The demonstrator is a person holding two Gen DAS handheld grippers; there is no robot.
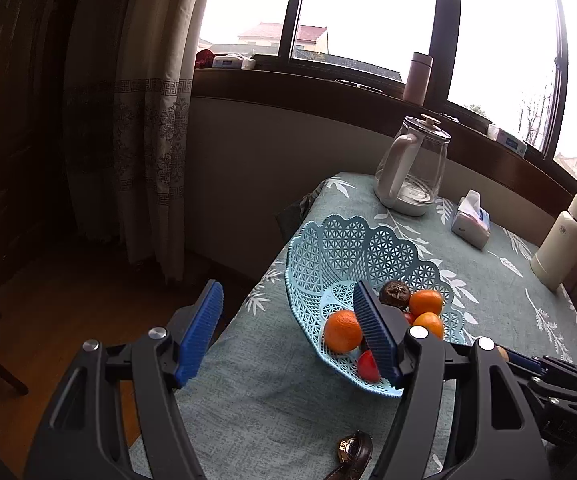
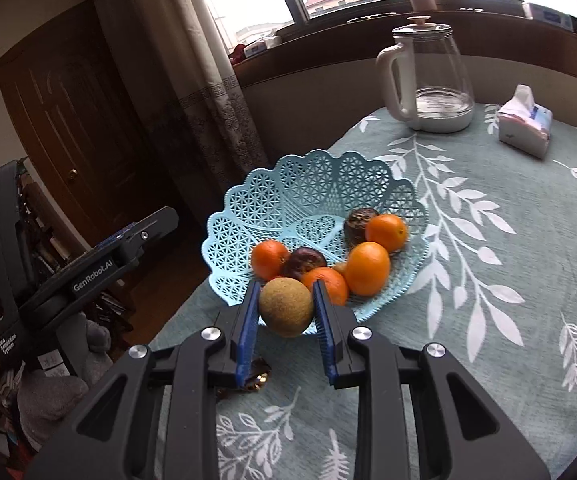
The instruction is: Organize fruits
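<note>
White lettering reading "GenRobot.AI" is showing on the black body of the left gripper (image 2: 120,248) at nine o'clock in the right wrist view, and a side label below it seems to read "Data Acquisition System", though the small print is hard to be sure of. The right gripper (image 2: 286,306) is clamping a brownish-green round fruit (image 2: 286,306) between its blue pads (image 2: 248,320), holding it just at the near rim of the light blue lattice basket (image 2: 312,184). Inside the basket, oranges (image 2: 368,268) are lying touching one another beside a dark wrinkled fruit (image 2: 358,220) at the far side and a dark purple fruit (image 2: 302,262) nearer; a small pale piece between them is too hidden to identify. In the left wrist view the left gripper (image 1: 288,332) is standing wide open and empty, its right pad overlapping the basket (image 1: 328,248) and covering part of a red fruit (image 1: 368,366). A brown and gold object (image 1: 352,454) at six o'clock is cut off by the frame and cannot be made out. On the leaf-patterned tablecloth (image 2: 488,280), a glass kettle (image 2: 428,76) is sitting at one o'clock with a tissue pack (image 2: 524,124) beside it; its printing is unreadable. The cream bottle (image 1: 564,240) at three o'clock is bearing a faint, illegible mark.
</note>
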